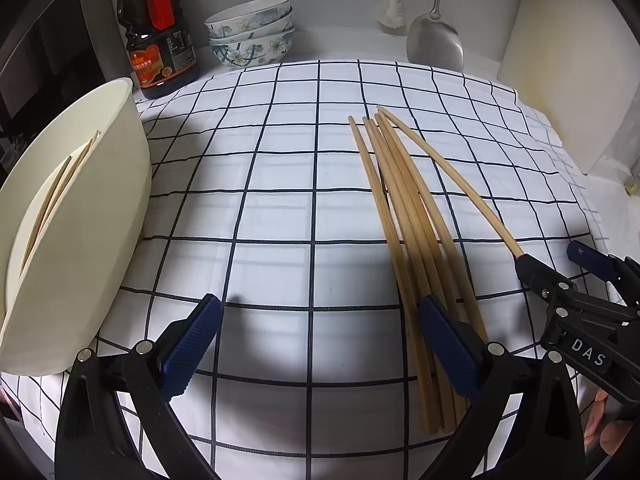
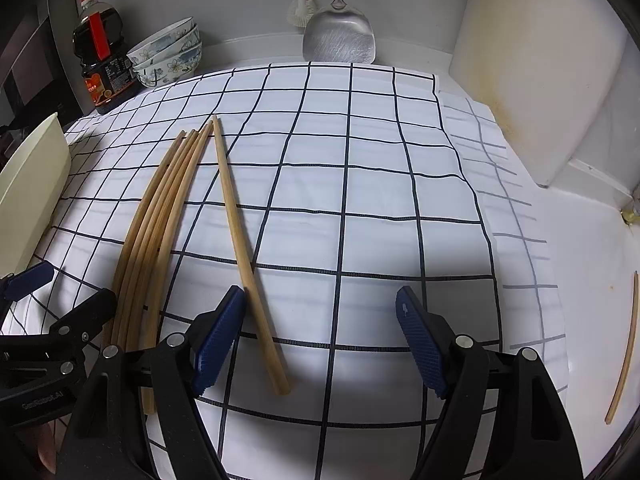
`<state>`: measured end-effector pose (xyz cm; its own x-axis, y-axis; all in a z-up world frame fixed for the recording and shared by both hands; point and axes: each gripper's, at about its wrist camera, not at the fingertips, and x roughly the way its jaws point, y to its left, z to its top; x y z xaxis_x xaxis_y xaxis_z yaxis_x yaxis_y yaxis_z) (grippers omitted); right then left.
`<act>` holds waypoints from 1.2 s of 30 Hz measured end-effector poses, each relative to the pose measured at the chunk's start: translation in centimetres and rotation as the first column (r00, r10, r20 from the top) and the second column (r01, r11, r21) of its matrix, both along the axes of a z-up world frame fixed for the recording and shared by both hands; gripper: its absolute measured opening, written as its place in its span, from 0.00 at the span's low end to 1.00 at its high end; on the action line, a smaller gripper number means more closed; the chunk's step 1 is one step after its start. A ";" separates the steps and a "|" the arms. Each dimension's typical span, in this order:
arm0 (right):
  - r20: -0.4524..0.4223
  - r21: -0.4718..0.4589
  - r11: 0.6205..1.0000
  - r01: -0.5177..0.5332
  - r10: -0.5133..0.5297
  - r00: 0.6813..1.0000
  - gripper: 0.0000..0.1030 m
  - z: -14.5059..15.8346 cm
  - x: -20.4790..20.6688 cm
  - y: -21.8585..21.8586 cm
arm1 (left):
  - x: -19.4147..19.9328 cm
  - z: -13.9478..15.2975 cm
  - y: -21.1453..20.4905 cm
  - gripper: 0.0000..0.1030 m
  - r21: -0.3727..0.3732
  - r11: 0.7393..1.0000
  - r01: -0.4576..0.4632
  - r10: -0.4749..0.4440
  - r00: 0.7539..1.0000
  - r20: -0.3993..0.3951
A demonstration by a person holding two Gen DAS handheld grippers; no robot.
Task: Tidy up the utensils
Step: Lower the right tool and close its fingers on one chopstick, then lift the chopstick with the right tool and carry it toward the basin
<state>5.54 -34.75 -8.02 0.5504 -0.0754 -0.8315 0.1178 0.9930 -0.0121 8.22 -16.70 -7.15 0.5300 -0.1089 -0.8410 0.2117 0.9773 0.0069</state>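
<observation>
Several wooden chopsticks (image 1: pixel 404 216) lie bundled on the checked cloth (image 1: pixel 280 160); they also show in the right wrist view (image 2: pixel 156 232). One single chopstick (image 2: pixel 244 256) lies apart, just right of the bundle, and reaches between my right gripper's fingers. A cream holder (image 1: pixel 76 216) at the left has two chopsticks (image 1: pixel 60 184) in it. My left gripper (image 1: pixel 320 344) is open and empty, its right finger over the bundle's near ends. My right gripper (image 2: pixel 320 340) is open over the single chopstick's near end; it also shows in the left wrist view (image 1: pixel 560 268).
A soy sauce bottle (image 1: pixel 158 36), stacked flowered bowls (image 1: pixel 252 32), a brush (image 1: pixel 392 12) and a metal spatula (image 1: pixel 436 40) stand at the back. A cream wall (image 2: pixel 532 92) closes the right. Another chopstick (image 2: pixel 626 352) lies on the white counter, far right.
</observation>
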 end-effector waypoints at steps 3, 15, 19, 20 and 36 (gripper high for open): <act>0.000 0.000 1.000 0.000 0.000 1.000 0.71 0.0 0.0 0.0 | -0.2 0.0 0.4 0.95 0.007 1.000 -0.010 0.010 1.000 0.010; 0.034 -0.037 0.999 -0.013 0.014 0.999 0.71 0.0 0.4 1.1 | 0.0 -0.2 0.4 0.95 0.059 0.998 -0.004 0.002 0.999 0.040; 0.053 -0.051 0.998 -0.026 0.029 0.998 0.71 -0.1 0.5 1.6 | 0.1 -0.4 0.8 0.93 0.020 1.000 0.009 -0.009 0.999 0.033; 0.056 -0.061 0.998 -0.028 0.032 0.998 0.70 0.0 0.5 1.8 | 0.1 -0.5 0.8 0.90 0.014 1.000 0.017 -0.017 0.999 0.034; 0.063 -0.096 0.987 -0.128 0.134 0.989 0.08 0.1 0.4 5.1 | -2.2 0.1 -0.3 0.21 -0.013 0.993 0.116 -0.114 0.990 0.081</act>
<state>5.94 -29.64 -7.90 0.6165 -0.0726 -0.7840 -0.0098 0.9950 -0.0998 6.07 -17.03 -7.04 0.5784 -0.1877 -0.7939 0.3223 0.9466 0.0111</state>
